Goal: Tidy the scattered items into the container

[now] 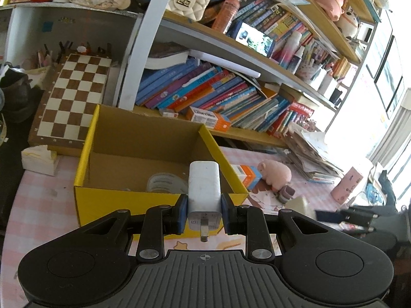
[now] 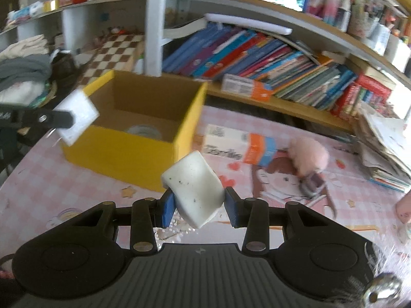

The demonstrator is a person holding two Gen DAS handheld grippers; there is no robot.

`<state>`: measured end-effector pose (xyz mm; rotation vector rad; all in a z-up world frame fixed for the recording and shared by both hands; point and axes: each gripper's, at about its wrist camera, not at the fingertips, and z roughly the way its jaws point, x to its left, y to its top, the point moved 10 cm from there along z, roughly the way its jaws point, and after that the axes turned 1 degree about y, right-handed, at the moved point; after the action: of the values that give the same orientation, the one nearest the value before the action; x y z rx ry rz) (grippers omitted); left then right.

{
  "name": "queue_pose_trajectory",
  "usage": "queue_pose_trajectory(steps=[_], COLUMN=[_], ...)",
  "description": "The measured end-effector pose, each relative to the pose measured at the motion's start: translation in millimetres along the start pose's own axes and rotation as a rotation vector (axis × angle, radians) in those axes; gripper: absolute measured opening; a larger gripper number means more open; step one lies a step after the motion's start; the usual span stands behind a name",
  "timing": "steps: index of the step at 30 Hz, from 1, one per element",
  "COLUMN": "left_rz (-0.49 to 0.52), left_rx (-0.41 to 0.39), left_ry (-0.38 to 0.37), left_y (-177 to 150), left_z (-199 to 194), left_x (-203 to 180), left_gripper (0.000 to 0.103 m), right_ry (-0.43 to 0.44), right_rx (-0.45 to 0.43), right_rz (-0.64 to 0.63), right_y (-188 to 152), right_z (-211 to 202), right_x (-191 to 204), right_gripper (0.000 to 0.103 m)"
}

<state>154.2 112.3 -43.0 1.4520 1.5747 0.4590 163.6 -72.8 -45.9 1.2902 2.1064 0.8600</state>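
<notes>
Both grippers loaded beside the yellow box.
Left gripper clamps white charger over the box's near wall; tape roll inside. Right view only: right gripper pinches white foam block above the worktop, carton beyond.

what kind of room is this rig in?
Most likely a home study or a child's room, not a lab. Crowded bookshelves of colourful books, a chessboard leaning at the back, and a pink checked tablecloth with cartoon prints, plus a pink plush toy by the yellow box.
</notes>
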Motion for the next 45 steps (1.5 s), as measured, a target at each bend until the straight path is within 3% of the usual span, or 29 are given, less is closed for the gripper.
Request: queue_pose_trajectory(steps=[7, 17, 22, 28, 35, 39, 45], left_rz=[0.009, -0.001, -0.005, -0.011, -0.016, -0.021, -0.046], left_rx=[0.017, 0.025, 0.026, 0.024, 0.027, 0.025, 0.010], left_ry=[-0.018, -0.010, -0.004, 0.003, -0.001, -0.002, 0.029], left_y=[-3.8, -6.5, -7.8, -8.2, -8.5, -8.1, -9.2], left_z=[5.8, 8.1, 7.3, 6.3, 7.2, 9.7, 14.8], left_x=[-9.0, -11.0, -10.4, -8.6, -9.3, -13.0, -24.8], left_gripper=[0.025, 0.025, 0.025, 0.025, 0.025, 0.025, 0.025], right_ry=[-0.082, -0.073, -0.074, -0.046, -0.195, -0.221, -0.182], right_rx=[-0.026, -0.018, -0.017, -0.006, -0.009, -0.018, -0.021], right_rz=[0.124, 0.185, 0.194, 0.283, 0.266, 0.274, 0.269], right_y=[6.6, 2.7, 1.9, -0.2, -7.3, -5.4, -4.4], right_z=[-11.0, -13.6, -12.5, -10.5, -0.2, -0.5, 4.2], right_x=[-49.5, -63.6, -65.4, -73.9, -105.1, -124.2, -142.1], right_gripper=[0.039, 0.042, 0.037, 0.038, 0.037, 0.038, 0.041])
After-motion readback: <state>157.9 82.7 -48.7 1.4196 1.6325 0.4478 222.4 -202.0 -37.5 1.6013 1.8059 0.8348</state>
